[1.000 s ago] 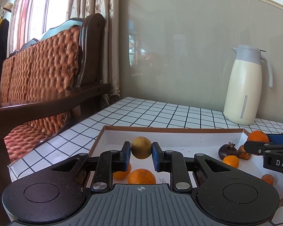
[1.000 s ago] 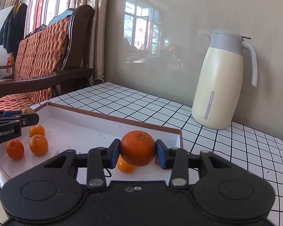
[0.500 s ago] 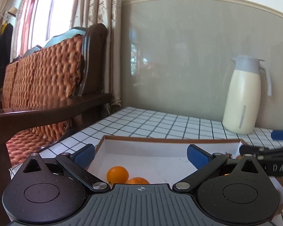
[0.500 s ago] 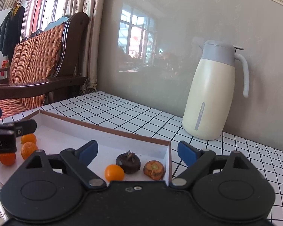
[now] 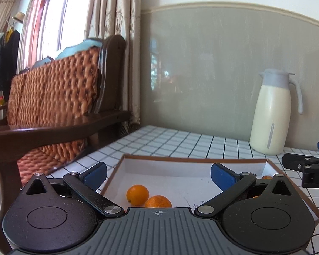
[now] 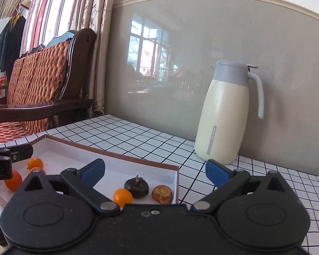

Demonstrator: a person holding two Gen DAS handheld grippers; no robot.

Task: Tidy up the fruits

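Observation:
A shallow white tray [image 5: 191, 159] with a brown rim lies on the checked tabletop. My left gripper [image 5: 158, 173] hangs over its near left part, open and empty, with two oranges [image 5: 137, 195] below and beyond its fingers. In the right wrist view my right gripper [image 6: 155, 171] is above the tray's [image 6: 117, 154] right end, its jaws opening with nothing between them. Under it lie a small orange [image 6: 123, 197], a dark round fruit [image 6: 136, 186] and an orange-brown fruit [image 6: 162, 193]. More oranges [image 6: 35, 163] sit at the tray's left end.
A cream and grey thermos jug [image 6: 223, 116] stands on the table near the wall, right of the tray. A wooden chair with a woven orange back [image 5: 53, 106] stands left of the table. The checked tabletop [image 6: 265, 182] stretches to the right of the tray.
Both grippers opened wide. The left one let go of a yellow-brown fruit, the right one an orange. Both pulled back and tilted up, and the released fruits are out of sight.

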